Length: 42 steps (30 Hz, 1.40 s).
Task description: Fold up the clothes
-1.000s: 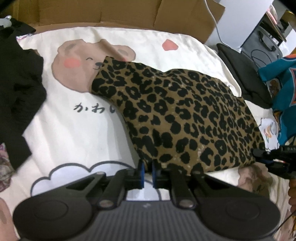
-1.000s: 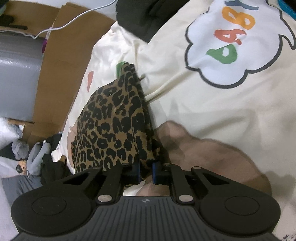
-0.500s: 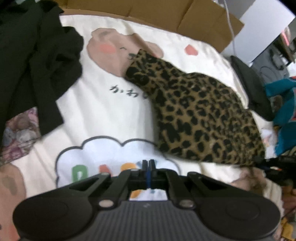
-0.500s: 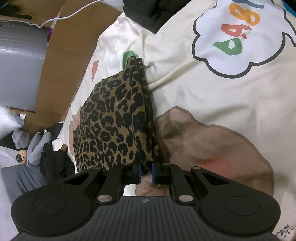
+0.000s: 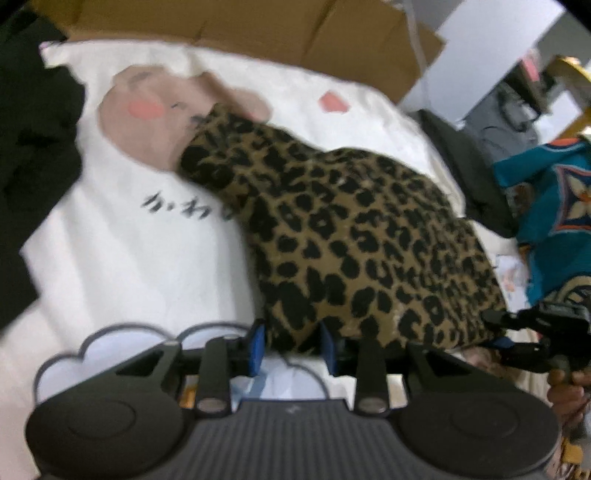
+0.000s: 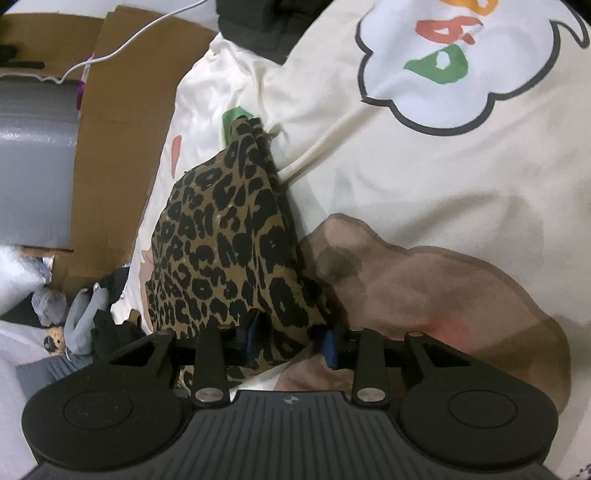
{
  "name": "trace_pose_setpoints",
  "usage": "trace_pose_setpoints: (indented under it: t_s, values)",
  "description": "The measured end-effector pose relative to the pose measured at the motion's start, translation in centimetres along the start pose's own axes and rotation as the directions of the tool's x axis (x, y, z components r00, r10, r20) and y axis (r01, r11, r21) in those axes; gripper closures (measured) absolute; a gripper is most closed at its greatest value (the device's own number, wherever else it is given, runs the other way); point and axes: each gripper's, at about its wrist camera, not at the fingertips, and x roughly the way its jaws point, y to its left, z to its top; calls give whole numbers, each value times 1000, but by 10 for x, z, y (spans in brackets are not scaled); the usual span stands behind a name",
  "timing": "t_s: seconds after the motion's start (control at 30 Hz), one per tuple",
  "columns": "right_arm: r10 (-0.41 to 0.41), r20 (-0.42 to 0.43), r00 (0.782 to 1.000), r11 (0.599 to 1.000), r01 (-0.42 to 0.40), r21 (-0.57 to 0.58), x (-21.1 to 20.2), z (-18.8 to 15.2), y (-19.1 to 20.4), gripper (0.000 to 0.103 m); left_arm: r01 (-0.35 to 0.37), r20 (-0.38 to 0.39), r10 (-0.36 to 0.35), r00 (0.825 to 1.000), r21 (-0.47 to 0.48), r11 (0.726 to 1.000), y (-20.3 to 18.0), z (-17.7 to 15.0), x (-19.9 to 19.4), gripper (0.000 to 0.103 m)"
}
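Observation:
A folded leopard-print garment (image 5: 351, 236) lies on a cream blanket (image 5: 129, 258) printed with bears and clouds. My left gripper (image 5: 291, 347) is open at the garment's near edge, and a corner of the cloth sits between its blue pads (image 5: 256, 347). My right gripper (image 6: 291, 345) is also open, with the leopard-print garment (image 6: 229, 251) bunched loosely between its fingers. In the left wrist view the right gripper (image 5: 532, 328) shows at the garment's right corner, with a person's hand behind it.
Black clothes (image 5: 33, 147) lie at the blanket's left edge. A teal garment (image 5: 554, 221) and a dark item (image 5: 469, 173) lie at its right. Cardboard (image 5: 221, 22) borders the far side. In the right wrist view I see a black garment (image 6: 266, 22), a white cable (image 6: 110, 51) and a grey bin (image 6: 33, 166).
The right gripper, shut on the garment's corner before, has opened. The left gripper pulled away to the left while shut, then came back to the garment's near edge and opened.

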Motion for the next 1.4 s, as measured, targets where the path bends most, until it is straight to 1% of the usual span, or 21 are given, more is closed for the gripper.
trace_pose_setpoints:
  t_s: [0.1, 0.17, 0.23, 0.27, 0.3, 0.33, 0.37, 0.43, 0.53, 0.63, 0.77, 0.83, 0.97, 1.13, 1.3, 1.4]
  values:
    - [3, 0, 1000, 1000, -3, 5, 1, 0, -1, 65, 24, -7, -24, 1000, -11, 1000, 7, -5, 7, 70]
    - [2, -2, 1000, 1000, -2, 3, 1, -1, -1, 65, 30, -6, -30, 1000, -2, 1000, 6, -5, 7, 70]
    - [1, -4, 1000, 1000, -1, 2, 2, -1, -1, 68, 36, -4, -36, 999, 7, 999, 6, -5, 7, 76]
    - [1, -5, 1000, 1000, -1, 1, 2, -1, -1, 77, 27, -14, -26, 1000, 10, 1000, 5, -5, 8, 90]
    - [1, -6, 1000, 1000, -1, 0, 2, -1, -1, 82, 17, -24, -17, 1000, 13, 1000, 4, -5, 9, 92]
    - [0, -7, 1000, 1000, 0, 0, 3, -1, -1, 84, 8, -33, -8, 999, 16, 1000, 4, -4, 10, 93]
    - [0, -8, 1000, 1000, 0, -1, 3, -1, -1, 89, -2, -48, 1, 999, -17, 1000, 4, -2, 9, 95]
    - [-4, -11, 1000, 1000, 4, -15, 2, -1, 2, 91, -43, -56, 43, 997, 7, 999, -6, 2, 2, 96]
    - [-13, -15, 1000, 999, 12, -35, -1, 0, 7, 93, -77, -65, 80, 995, 50, 996, -19, 3, -8, 97]
    - [-1, -34, 999, 999, 0, -53, -5, -1, 11, 94, -86, -76, 88, 993, 40, 996, -17, 2, -15, 97]
    - [7, -83, 997, 998, -12, -68, -8, -9, 13, 94, -104, -93, 108, 990, 41, 994, -13, -3, -23, 97]
    - [0, -115, 993, 997, -10, -80, -7, -15, 14, 94, -110, -115, 113, 987, 30, 993, -14, -9, -30, 97]
    - [-20, -165, 986, 990, -3, -140, -7, -24, 19, 94, -120, -160, 121, 980, 16, 993, -24, -26, -44, 97]
    - [-28, -150, 988, 977, -5, -215, -13, -23, 33, 94, -115, -200, 108, 974, -23, 993, -34, -45, -52, 97]
    - [-34, -113, 993, 967, 4, -253, -20, -8, 43, 95, -84, -219, 68, 973, -68, 994, -40, -40, -40, 96]
    - [-42, -72, 997, 958, 20, -285, -25, 2, 53, 95, -50, -240, 38, 970, -42, 998, -51, -41, -36, 96]
